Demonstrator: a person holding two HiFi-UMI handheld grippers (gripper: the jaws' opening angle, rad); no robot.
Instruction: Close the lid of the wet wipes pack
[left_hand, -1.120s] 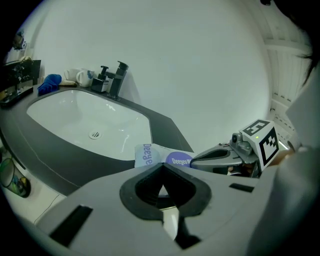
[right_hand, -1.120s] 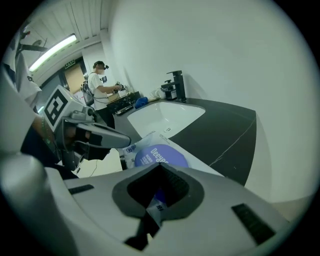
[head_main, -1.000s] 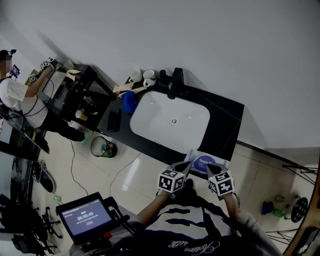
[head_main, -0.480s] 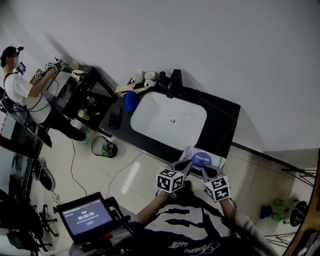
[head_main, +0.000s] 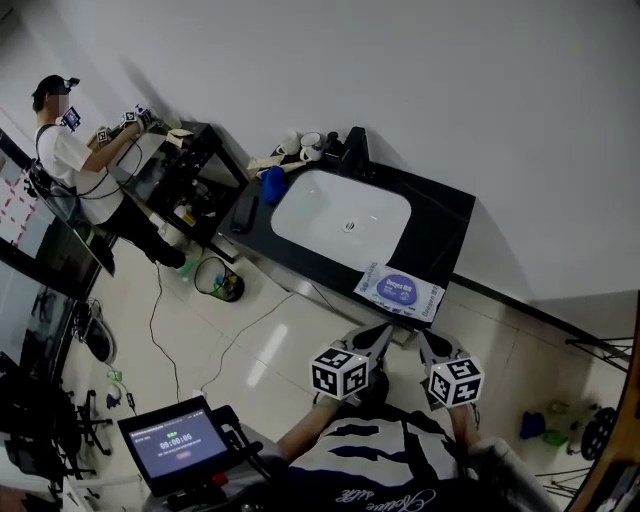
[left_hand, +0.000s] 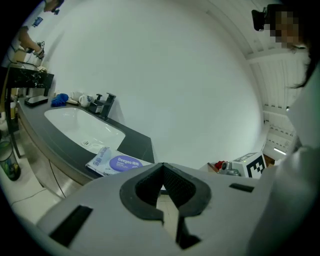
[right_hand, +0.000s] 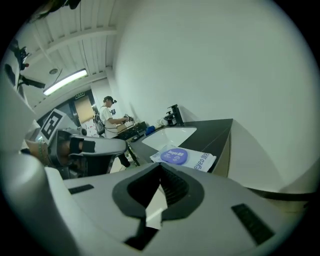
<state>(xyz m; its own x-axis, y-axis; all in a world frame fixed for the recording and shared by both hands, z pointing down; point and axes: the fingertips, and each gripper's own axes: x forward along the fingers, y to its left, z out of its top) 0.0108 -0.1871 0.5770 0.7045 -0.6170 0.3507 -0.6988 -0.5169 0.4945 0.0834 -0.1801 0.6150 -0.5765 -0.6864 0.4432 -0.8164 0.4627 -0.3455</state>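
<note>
Holding left gripper (head_main: 377, 334) and right gripper (head_main: 426, 341) pinched together, empty, short of the pack (head_main: 398, 291).
Risking shoving it off the counter (head_main: 445, 225) edge by pressing off-centre.

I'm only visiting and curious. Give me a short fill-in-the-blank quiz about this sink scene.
The wet wipes pack lies on the black counter, beside the white ___.
Its round lid is ___.
The left gripper and right gripper, both apart from the pack, hold ___.
Missing words: sink; closed; nothing.
</note>
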